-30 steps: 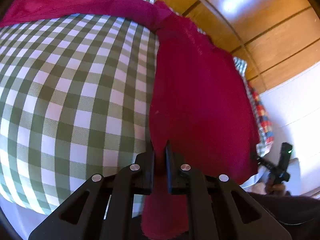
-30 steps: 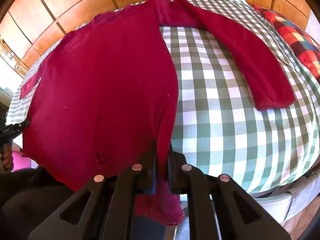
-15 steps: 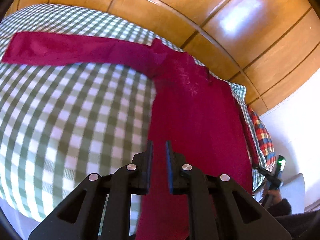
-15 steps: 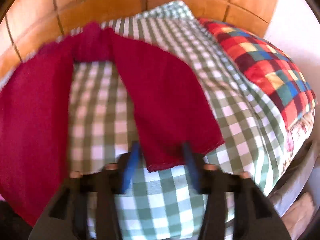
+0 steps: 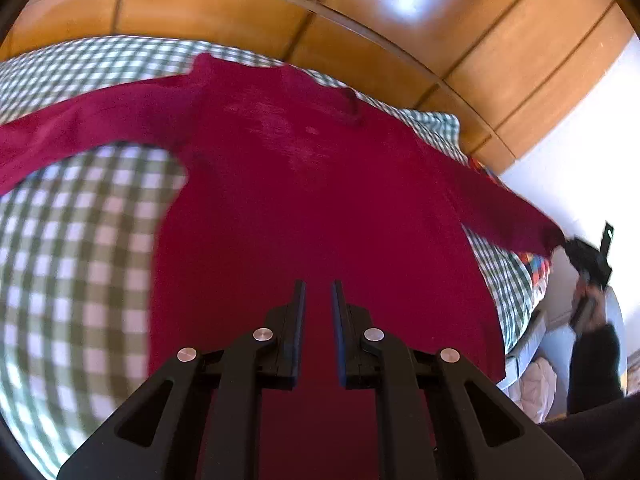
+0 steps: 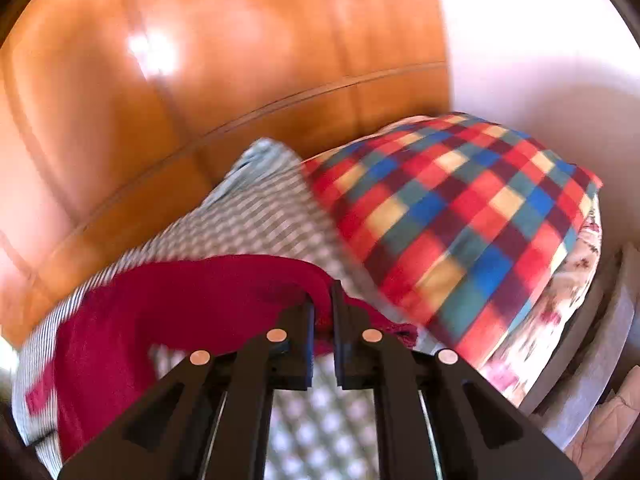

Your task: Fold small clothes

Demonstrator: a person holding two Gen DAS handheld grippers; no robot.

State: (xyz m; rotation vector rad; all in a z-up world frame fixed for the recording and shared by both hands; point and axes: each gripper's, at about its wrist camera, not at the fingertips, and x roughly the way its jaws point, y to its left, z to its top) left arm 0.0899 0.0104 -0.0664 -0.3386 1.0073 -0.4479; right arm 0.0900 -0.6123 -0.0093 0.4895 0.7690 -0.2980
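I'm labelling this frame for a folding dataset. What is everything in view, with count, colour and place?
sweater: one, dark red, spread on the bed, one sleeve lifted at the right
bedcover: one, green and white check, under the sweater
pillow: one, red, blue and yellow check, at the right end of the bed
headboard: one, glossy wood panels, behind the bed
wall: white, right of the bed
left gripper: one, black, shut, over the sweater's body, nothing between its fingers
right gripper: one, black, shut on the sweater's sleeve cuff
hand: one, dark sleeve, on the right gripper
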